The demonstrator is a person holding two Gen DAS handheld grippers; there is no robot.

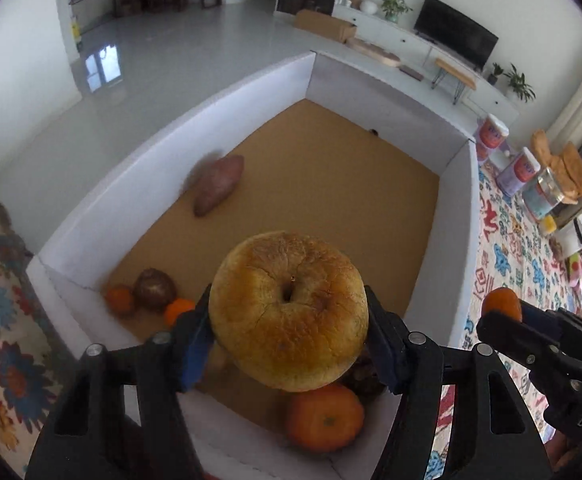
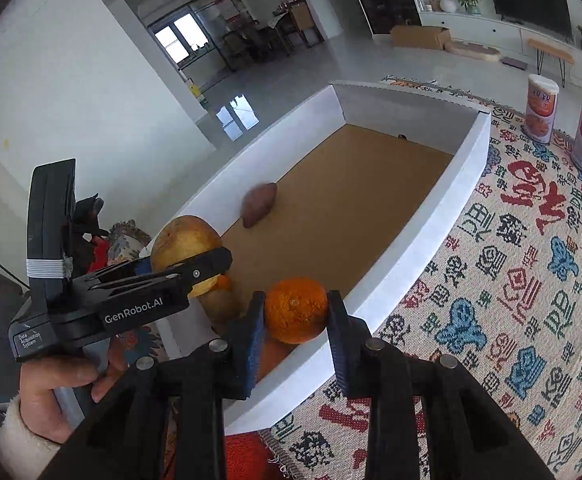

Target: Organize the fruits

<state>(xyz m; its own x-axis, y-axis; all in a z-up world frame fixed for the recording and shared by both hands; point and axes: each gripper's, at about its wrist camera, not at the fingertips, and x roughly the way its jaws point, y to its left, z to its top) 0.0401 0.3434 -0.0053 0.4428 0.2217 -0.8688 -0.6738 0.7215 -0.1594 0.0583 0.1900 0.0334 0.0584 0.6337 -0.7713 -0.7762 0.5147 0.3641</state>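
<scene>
1. A big white-walled box [image 1: 103, 196] with a brown cardboard floor sits on a patterned cloth [image 2: 523, 280]; everything else I place against that box.
2. The left gripper [image 1: 289, 320] hangs over the box's near end, its blue-padded jaws clamped on either side of a large yellow-brown pear [image 1: 289, 312], stem dimple facing up towards the camera. The fruit is lifted clear of the floor.
3. From the right wrist view, a hand [image 2: 51, 392] with a pale cuff grasps that left tool by its handle, just outside the box's near left corner.
4. The right gripper [image 2: 295, 316] is pinched narrow on a small orange mandarin [image 2: 295, 310], held above the box's near right wall, about over its rim.
5. Inside the box, a reddish sweet potato [image 1: 219, 184] lies by the left wall, about halfway along, well apart from the rest.
6. In the near left corner of the box a dark brown round fruit [image 1: 155, 290] sits between two small oranges [image 1: 119, 299], touching or nearly so.
7. Directly under the lifted pear, at the box's near wall, rests a bigger orange [image 1: 323, 420].
8. Beyond the box's far right corner two labelled canisters [image 2: 541, 108] stand upright on the cloth.
</scene>
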